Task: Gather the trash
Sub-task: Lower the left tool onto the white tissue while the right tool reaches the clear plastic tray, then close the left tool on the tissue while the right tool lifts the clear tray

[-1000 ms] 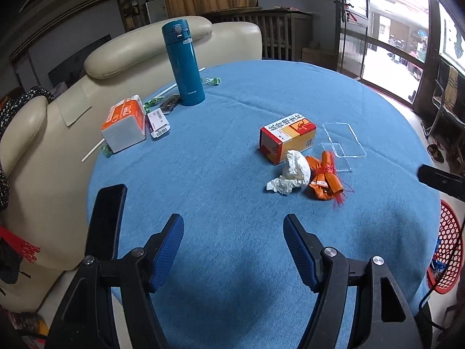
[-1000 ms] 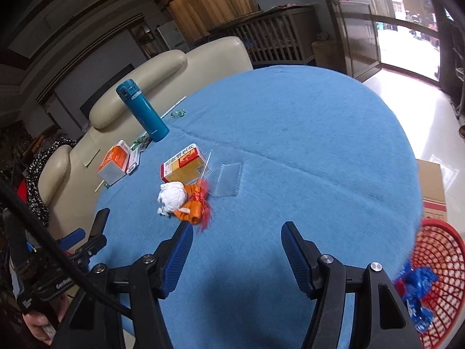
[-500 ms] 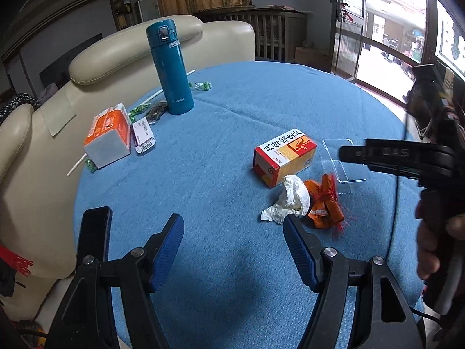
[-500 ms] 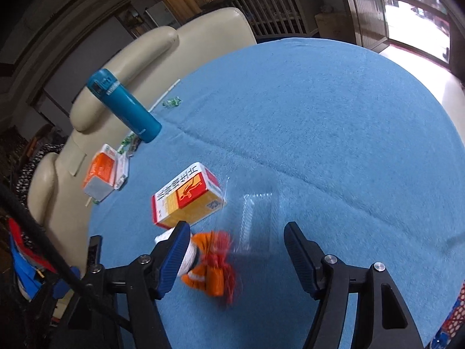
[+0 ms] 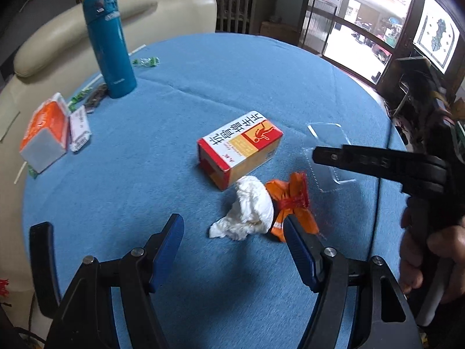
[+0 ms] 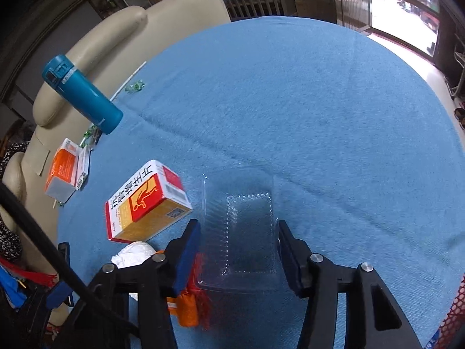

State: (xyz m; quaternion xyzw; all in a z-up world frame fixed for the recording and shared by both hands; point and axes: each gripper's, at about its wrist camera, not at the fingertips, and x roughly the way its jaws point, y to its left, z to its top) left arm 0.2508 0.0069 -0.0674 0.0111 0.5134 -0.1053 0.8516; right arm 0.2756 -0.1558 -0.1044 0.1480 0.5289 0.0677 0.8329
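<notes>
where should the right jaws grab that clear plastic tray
Across the two long side rims of the clear plastic tray, coming from above. It lies flat, thin and flexible, and the right gripper, whose jaws have just been closing, already straddles it; the orange wrapper crowds the left rim.

Clear plastic tray (image 6: 241,232) flat on blue cloth; crumpled white tissue (image 5: 250,209) touching orange wrapper (image 5: 290,200).

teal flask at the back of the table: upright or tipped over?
Upright. The teal flask stands on its base on the blue tablecloth, lid on top; its slant in the right wrist view is fisheye distortion.
</notes>
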